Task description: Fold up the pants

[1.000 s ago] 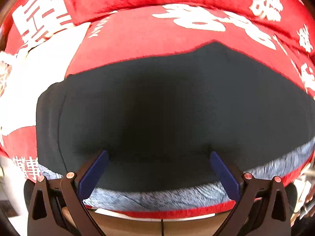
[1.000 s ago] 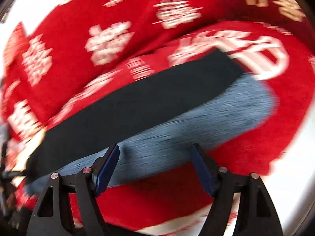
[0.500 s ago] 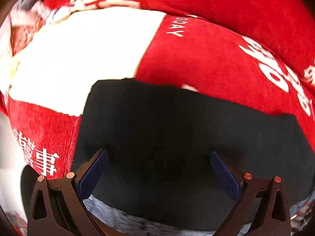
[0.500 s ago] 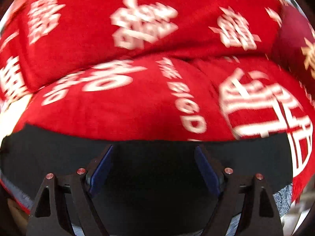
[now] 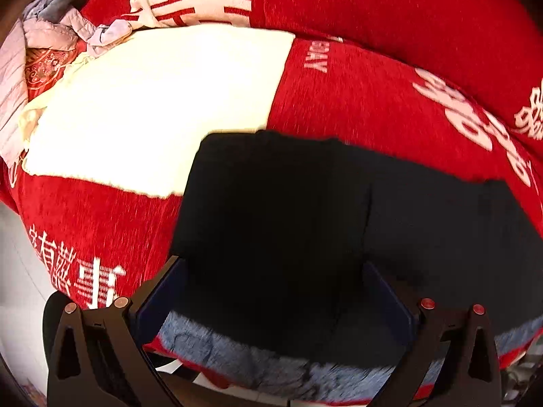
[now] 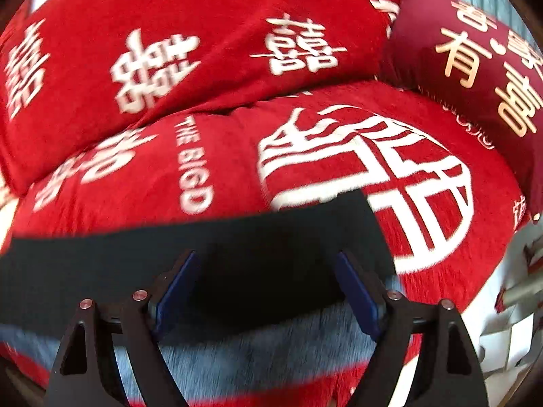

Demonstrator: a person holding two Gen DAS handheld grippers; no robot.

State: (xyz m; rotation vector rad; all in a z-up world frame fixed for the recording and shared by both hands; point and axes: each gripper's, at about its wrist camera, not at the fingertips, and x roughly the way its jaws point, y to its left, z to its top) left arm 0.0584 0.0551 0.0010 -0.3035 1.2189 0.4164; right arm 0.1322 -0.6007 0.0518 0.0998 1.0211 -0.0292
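The black pants lie flat on the red seat cushion, folded so their grey fleece lining shows along the near edge. My left gripper hangs open and empty over the pants' left end. In the right wrist view the pants run as a dark band across the cushion, grey lining nearest. My right gripper is open and empty over the pants' right end.
Red back cushions with white characters rise behind the seat. A white patch covers the seat at left, with crumpled pale clothing beyond it. A dark red pillow stands at right. White floor lies past the seat's right edge.
Both grippers, open throughout, have swung outward along the pants: the left towards the left end, the right towards the right end. The pants lie still.
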